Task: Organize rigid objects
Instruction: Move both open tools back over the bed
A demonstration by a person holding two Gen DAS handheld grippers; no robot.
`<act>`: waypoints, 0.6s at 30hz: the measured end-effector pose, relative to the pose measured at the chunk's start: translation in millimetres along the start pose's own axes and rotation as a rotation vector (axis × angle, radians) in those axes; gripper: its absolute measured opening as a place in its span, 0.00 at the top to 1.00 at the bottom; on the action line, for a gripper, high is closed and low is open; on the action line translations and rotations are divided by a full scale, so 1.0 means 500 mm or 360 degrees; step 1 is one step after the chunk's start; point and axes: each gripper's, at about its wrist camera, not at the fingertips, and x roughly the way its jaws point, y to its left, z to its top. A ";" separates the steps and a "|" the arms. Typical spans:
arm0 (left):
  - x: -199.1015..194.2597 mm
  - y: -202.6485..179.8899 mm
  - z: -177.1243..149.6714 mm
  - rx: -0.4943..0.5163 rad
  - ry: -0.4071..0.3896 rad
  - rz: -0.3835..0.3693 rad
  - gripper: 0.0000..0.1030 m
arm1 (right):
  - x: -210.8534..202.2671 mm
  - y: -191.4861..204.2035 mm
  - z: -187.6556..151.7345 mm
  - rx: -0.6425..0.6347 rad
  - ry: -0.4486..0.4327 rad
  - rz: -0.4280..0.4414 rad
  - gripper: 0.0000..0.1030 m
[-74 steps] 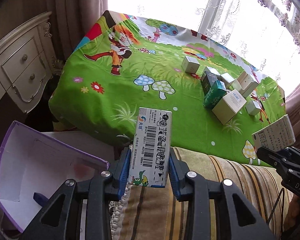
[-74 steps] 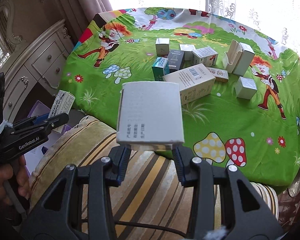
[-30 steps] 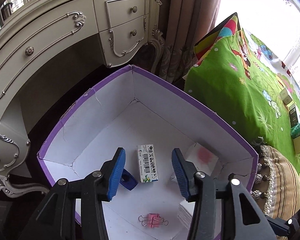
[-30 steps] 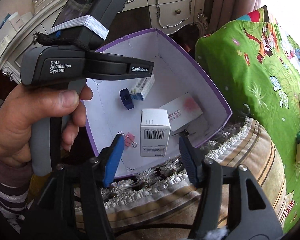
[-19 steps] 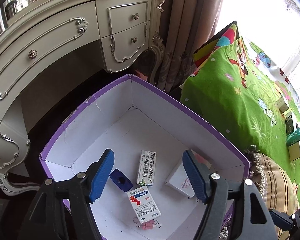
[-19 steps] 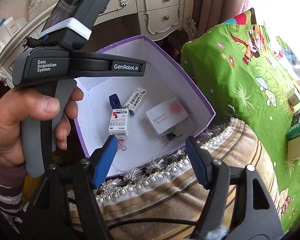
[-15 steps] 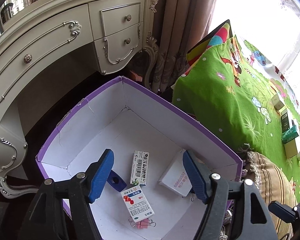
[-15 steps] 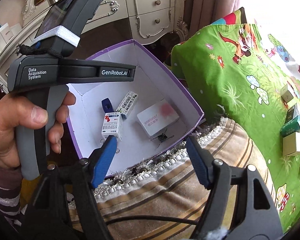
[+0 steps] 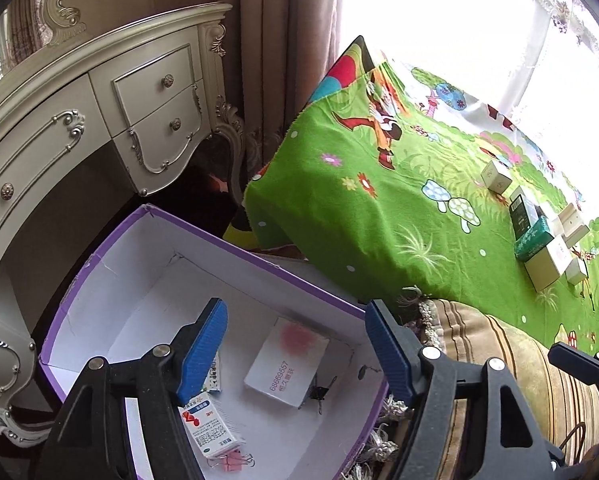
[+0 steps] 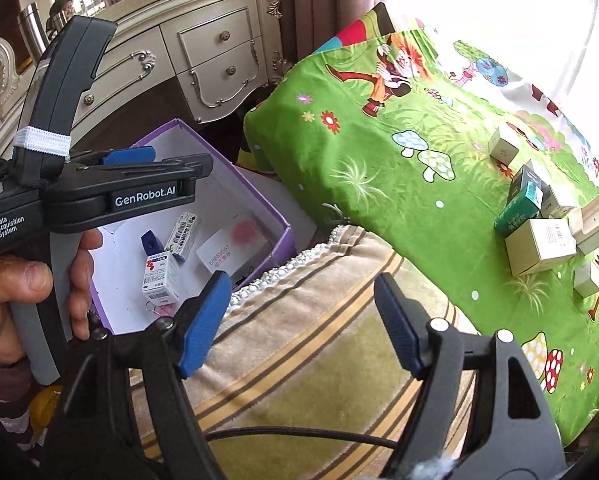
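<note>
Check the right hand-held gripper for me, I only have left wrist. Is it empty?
Observer: Yes. The right hand-held gripper is over the striped cushion; its jaws have just been opening, with nothing between them.
Operator: Anything in the box my view hides?
Observer: A small blue item lies on the floor of the box, beside the barcode carton.

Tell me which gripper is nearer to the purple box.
Left. The left gripper hangs open directly above the purple box, its fingers framing the contents. The right gripper is open over the striped cushion beside the box.
</note>
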 end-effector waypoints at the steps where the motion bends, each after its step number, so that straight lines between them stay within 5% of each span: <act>1: 0.003 -0.014 0.001 0.0018 0.0015 -0.0024 0.30 | -0.003 -0.014 -0.002 0.0020 -0.0007 -0.0010 0.25; 18: 0.053 -0.297 0.013 0.0379 0.0139 -0.0325 0.30 | -0.066 -0.346 -0.107 0.0580 -0.0045 -0.0280 0.25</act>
